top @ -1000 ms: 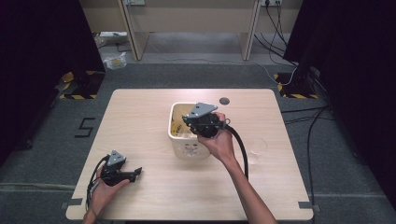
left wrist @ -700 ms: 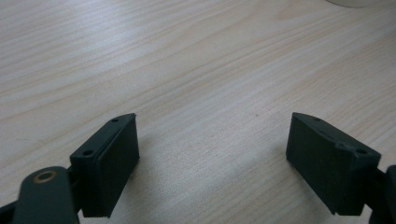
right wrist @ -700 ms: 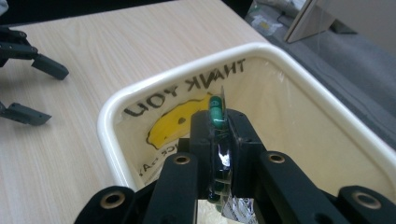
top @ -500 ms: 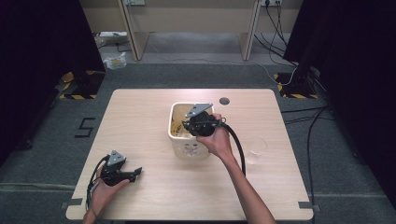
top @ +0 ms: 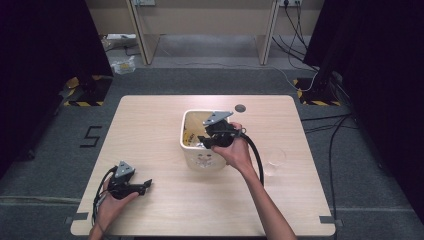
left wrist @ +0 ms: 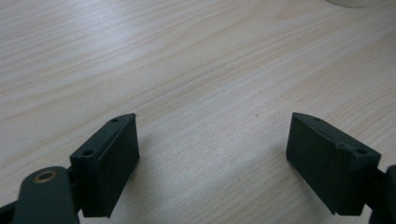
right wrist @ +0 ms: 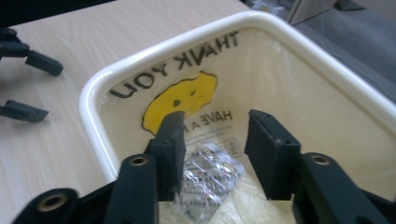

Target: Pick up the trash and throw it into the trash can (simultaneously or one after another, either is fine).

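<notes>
- The crumpled silver foil wrapper (right wrist: 210, 179) lies at the bottom of the cream plastic bin (top: 192, 155) (its long axis is hard to tell).
- The right gripper (right wrist: 215, 140) has just been opening its jaws above the wrapper, nothing pressed between them.
- The left gripper (left wrist: 212, 154) rests on the wooden table (top: 150, 125), jaws wide apart.
- The clear cup (top: 274, 159) is faint.

Jaws of the right gripper (right wrist: 212, 154) just opened over the cream bin (top: 192, 152), now apart with nothing pinched. Crumpled silvery wrapper (right wrist: 208, 175) now lying loose on the bin's floor (below the yellow smiley print), free of both pads.
</notes>
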Demonstrator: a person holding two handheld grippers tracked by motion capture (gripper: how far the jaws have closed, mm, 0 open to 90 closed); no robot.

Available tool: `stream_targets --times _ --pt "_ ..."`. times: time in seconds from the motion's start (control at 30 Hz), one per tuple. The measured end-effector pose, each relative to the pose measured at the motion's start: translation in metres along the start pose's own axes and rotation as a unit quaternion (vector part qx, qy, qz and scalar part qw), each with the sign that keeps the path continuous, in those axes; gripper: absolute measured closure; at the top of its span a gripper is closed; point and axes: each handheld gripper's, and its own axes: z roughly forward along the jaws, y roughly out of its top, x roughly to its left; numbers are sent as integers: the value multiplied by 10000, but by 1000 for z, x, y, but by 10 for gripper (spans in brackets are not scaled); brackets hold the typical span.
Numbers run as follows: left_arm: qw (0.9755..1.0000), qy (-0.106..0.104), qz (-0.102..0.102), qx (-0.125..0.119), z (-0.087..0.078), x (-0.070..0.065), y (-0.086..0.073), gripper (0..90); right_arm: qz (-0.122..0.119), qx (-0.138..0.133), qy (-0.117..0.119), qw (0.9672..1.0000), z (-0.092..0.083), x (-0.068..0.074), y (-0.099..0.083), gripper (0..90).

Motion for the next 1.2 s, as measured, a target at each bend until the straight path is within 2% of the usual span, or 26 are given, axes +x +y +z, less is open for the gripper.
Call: stream_targets --times 0.27,0.37,0.53,0.73,0.93,1.2 --pt "10000 2 1 1 0 0 0 163 191 -325 -278 9989 -27 -7 -1 420" --pt "10000 -1 0 -3 0 0 0 162 144 -552 -318 9979 -41 -6 -2 400" --pt "10000 1 2 1 0 0 0 163 179 -638 -408 9970 -58 -7 -5 376" --pt "10000 0 2 2 0 0 0 163 223 -700 -583 9956 -82 -10 -17 369" --pt "10000 4 0 -5 0 0 0 162 421 -648 -717 9944 -94 -17 -36 357" --pt "10000 1 -9 -14 0 0 0 162 546 -787 -917 9912 -110 -18 -60 347"
